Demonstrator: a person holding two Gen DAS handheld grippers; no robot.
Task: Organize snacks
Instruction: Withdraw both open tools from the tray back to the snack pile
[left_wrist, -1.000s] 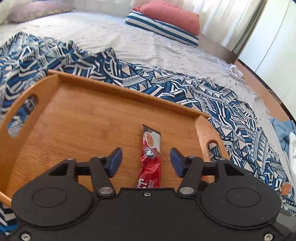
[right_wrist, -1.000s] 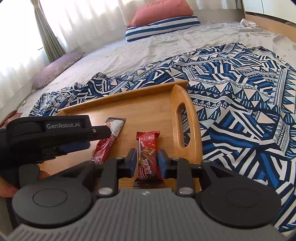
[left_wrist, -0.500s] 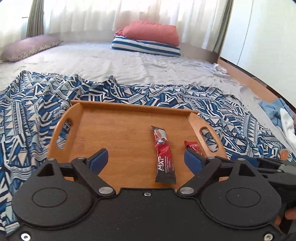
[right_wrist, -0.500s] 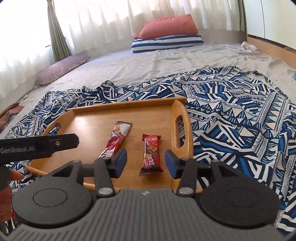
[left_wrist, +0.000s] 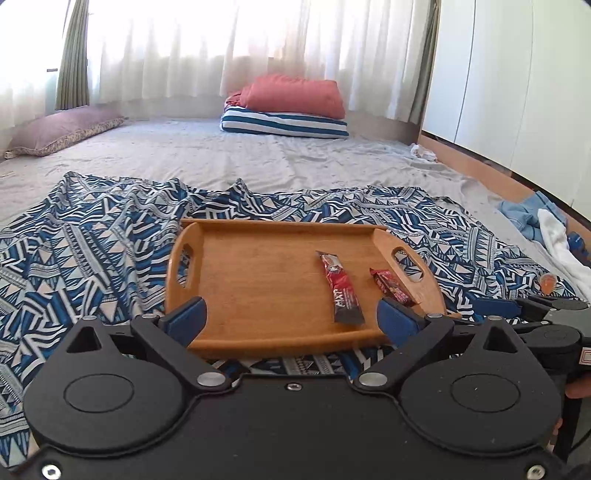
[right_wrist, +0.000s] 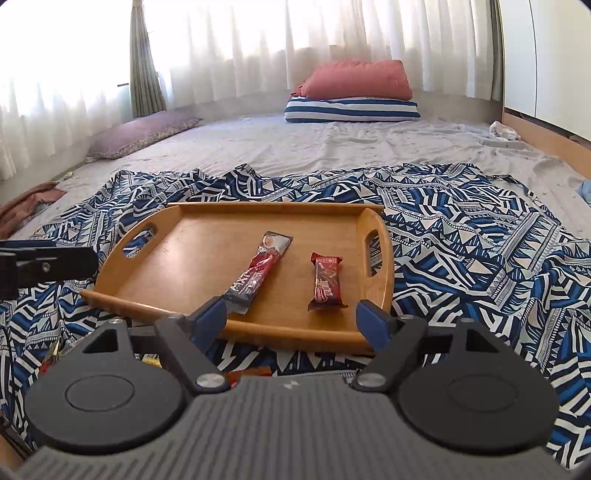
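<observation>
I see a bed with a blue patterned cloth (right_wrist: 461, 236); on it rests the rectangular wooden tray (right_wrist: 192, 251). Inside lie the long red sachet (right_wrist: 258, 271), its lettering unclear, and the short red wafer bar (right_wrist: 325, 282). My left gripper (left_wrist: 291, 317) and right gripper (right_wrist: 291, 319) are opening, both empty.

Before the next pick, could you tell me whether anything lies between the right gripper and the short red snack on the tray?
Nothing visible does. The right gripper, its jaws opening with nothing held, faces the short red snack across only the wooden tray's near rim.
</observation>
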